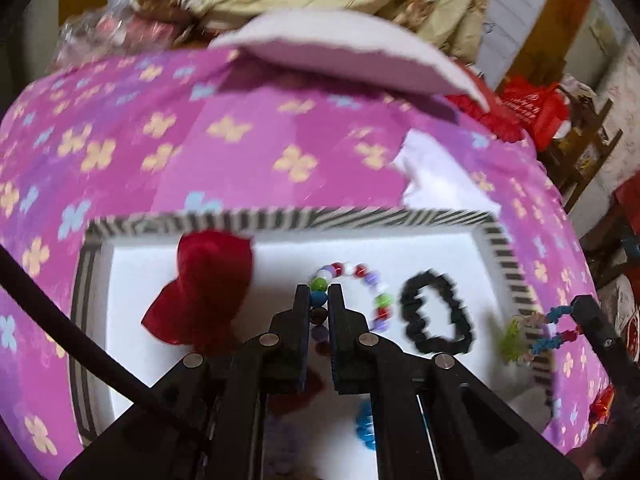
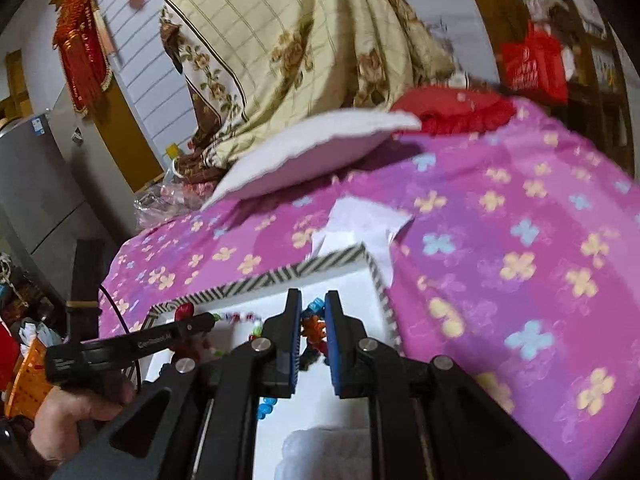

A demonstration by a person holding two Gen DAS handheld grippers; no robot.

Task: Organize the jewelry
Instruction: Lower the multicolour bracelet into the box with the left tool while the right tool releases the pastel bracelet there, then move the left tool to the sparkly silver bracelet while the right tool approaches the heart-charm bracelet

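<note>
Now the bead bracelet runs lengthwise between the left gripper fingers, clamped, its loop curving ahead and right over the white tray. Rightward, the right gripper pinches a blue-orange bead string, dangling downward.

Left gripper clamped tight, right gripper nearly closed, both angled downward

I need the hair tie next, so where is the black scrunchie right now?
In the left wrist view, the black ruffled fabric scrunchie lies on the white floor of the striped-rim tray, right of the multicoloured round-bead bracelet.
</note>
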